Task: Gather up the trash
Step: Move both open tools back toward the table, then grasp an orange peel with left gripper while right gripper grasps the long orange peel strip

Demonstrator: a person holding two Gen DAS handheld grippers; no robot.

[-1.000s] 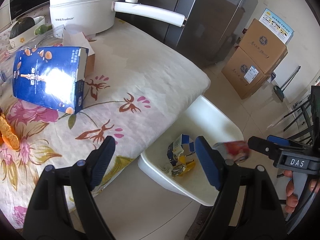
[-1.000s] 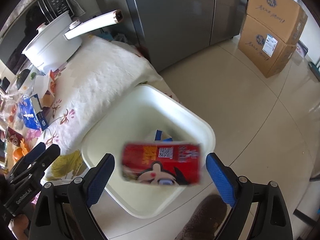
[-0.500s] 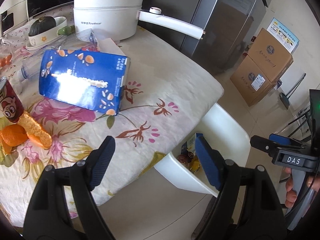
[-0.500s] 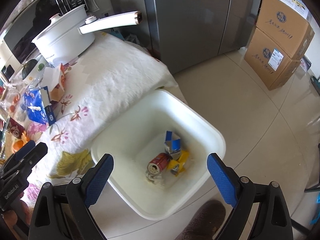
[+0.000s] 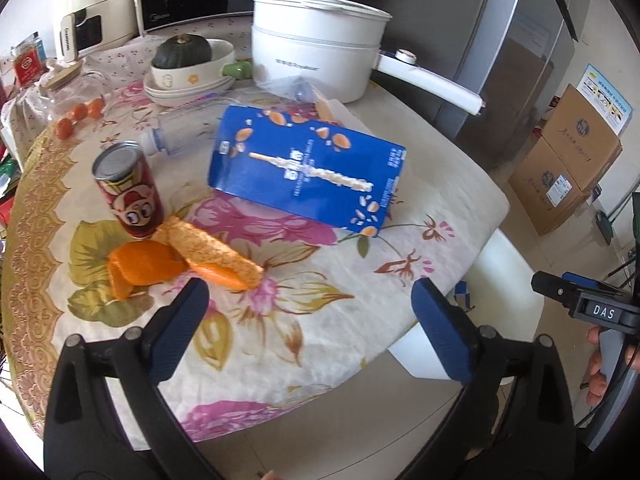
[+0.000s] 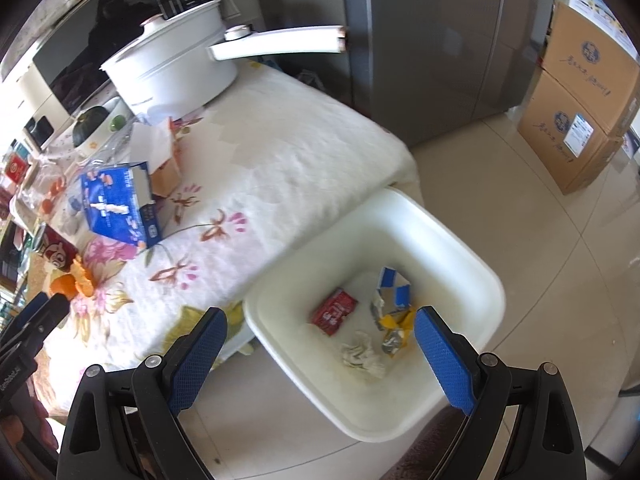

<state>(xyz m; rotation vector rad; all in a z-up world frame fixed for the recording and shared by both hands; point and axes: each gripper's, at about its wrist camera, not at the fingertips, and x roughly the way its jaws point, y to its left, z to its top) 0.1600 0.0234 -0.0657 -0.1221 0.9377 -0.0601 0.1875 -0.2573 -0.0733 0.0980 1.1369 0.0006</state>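
Observation:
A white bin (image 6: 460, 248) stands on the floor beside the table and holds a red can (image 6: 334, 311), crumpled wrappers and a paper wad. My right gripper (image 6: 320, 354) is open and empty above the bin's near rim. On the flowered tablecloth (image 5: 304, 312) lie a blue carton (image 5: 308, 170), a red can (image 5: 128, 192) standing upright, orange peel (image 5: 140, 268) and a bread stick (image 5: 212, 254). My left gripper (image 5: 308, 330) is open and empty, low over the table's front, just short of the peel. The bin shows at the table's right edge (image 5: 500, 264).
A white pot (image 5: 316, 60) with a long handle, a bowl with a green squash (image 5: 184, 54), a clear plastic bottle (image 5: 180, 136) and small tomatoes (image 5: 76, 116) stand at the back of the table. Cardboard boxes (image 6: 580, 100) and a fridge (image 6: 432, 40) stand past the bin.
The red can dropped from my right gripper into the bin and now lies there. My left gripper swung left from the bin to over the table, bringing the upright can and peel into view.

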